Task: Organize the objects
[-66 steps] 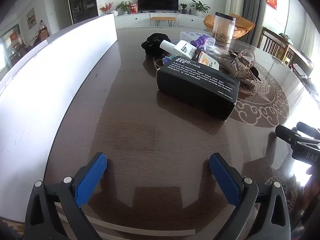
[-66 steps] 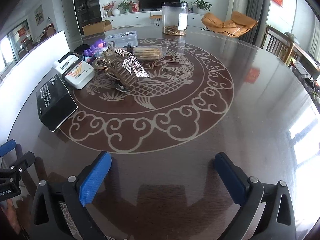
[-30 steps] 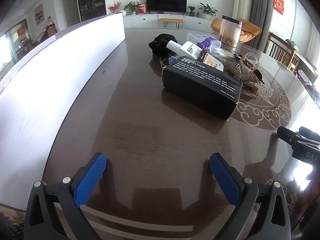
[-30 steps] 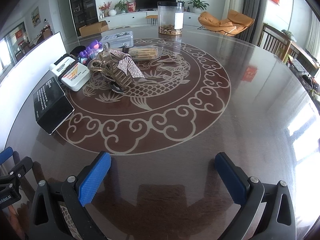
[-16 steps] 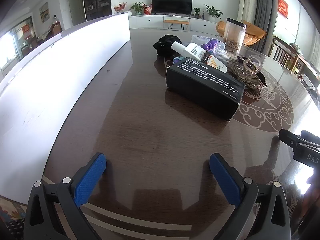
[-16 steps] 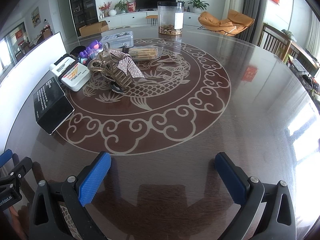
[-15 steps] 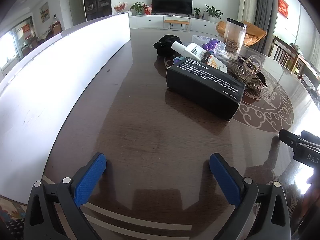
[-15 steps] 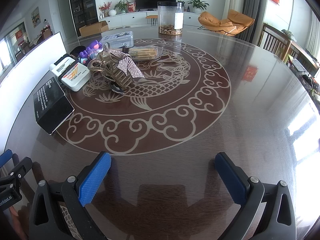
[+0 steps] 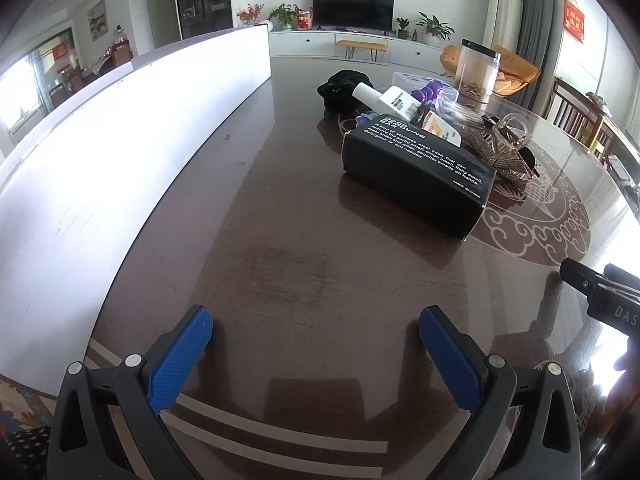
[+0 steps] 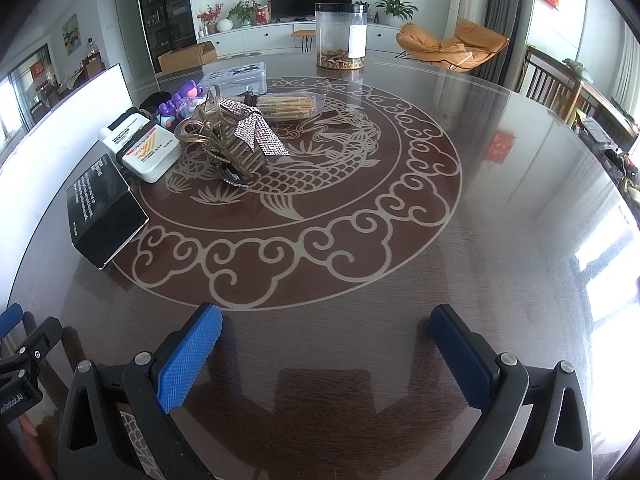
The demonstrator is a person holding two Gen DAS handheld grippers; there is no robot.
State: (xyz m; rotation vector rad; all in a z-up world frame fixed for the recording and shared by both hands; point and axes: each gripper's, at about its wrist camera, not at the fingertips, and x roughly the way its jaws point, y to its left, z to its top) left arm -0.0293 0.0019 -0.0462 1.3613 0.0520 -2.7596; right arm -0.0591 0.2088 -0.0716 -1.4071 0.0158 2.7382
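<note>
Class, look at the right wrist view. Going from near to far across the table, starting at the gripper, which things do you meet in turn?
right gripper → black box → white sunscreen bottle → rhinestone hair clips → bag of sticks → clear plastic case → tall clear jar

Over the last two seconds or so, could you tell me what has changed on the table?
Only the left gripper turned slightly, so the black box slid a little rightward in its view. Both grippers stayed open and empty; the right gripper and the objects stayed put.
</note>
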